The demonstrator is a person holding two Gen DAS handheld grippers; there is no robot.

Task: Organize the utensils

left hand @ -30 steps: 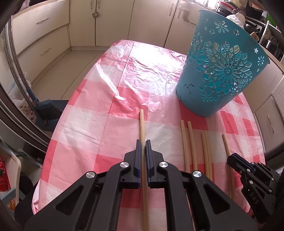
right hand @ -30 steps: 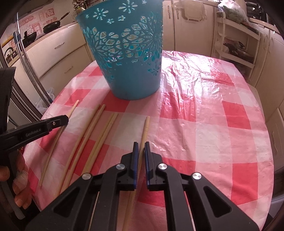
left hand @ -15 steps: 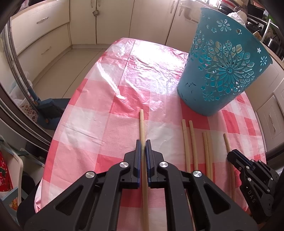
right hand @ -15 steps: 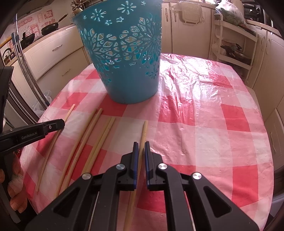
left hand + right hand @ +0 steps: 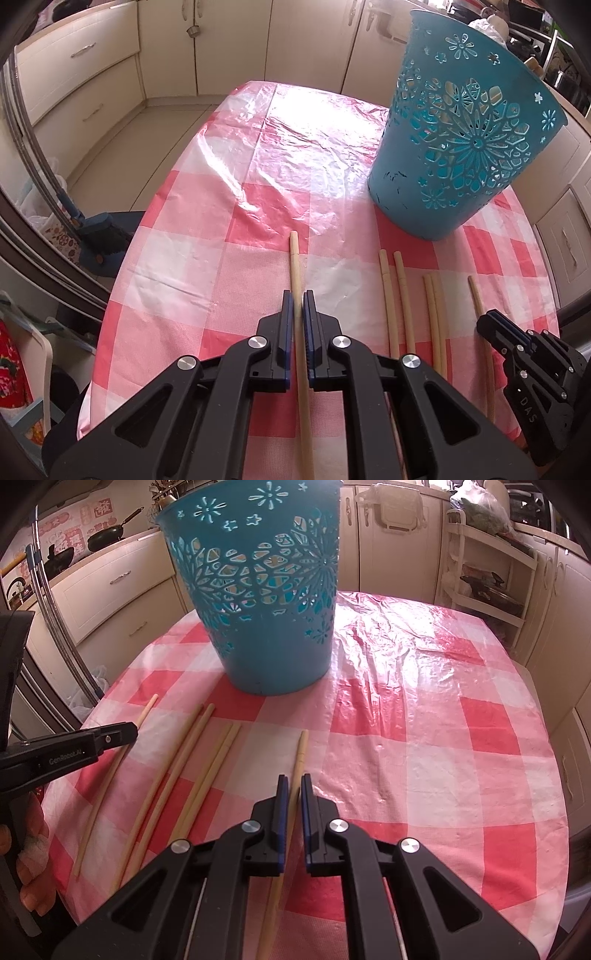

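Note:
A teal cut-out basket (image 5: 458, 140) stands upright on the red-and-white checked tablecloth (image 5: 221, 266); it also shows in the right wrist view (image 5: 266, 602). My left gripper (image 5: 298, 295) is shut on a pale wooden chopstick (image 5: 295, 258) that points away from me. My right gripper (image 5: 291, 779) is shut on another chopstick (image 5: 301, 749). Several loose chopsticks (image 5: 184, 768) lie side by side on the cloth between the two grippers. The right gripper shows at the lower right of the left wrist view (image 5: 491, 325).
The table's left edge (image 5: 122, 266) drops to the floor, with a mop head (image 5: 99, 240) below. Cream kitchen cabinets (image 5: 92, 74) surround the table. A shelf rack (image 5: 491, 572) stands behind the table on the right.
Both grippers have risen a little and drawn nearer the basket, each with its chopstick still held. The loose chopsticks have not moved.

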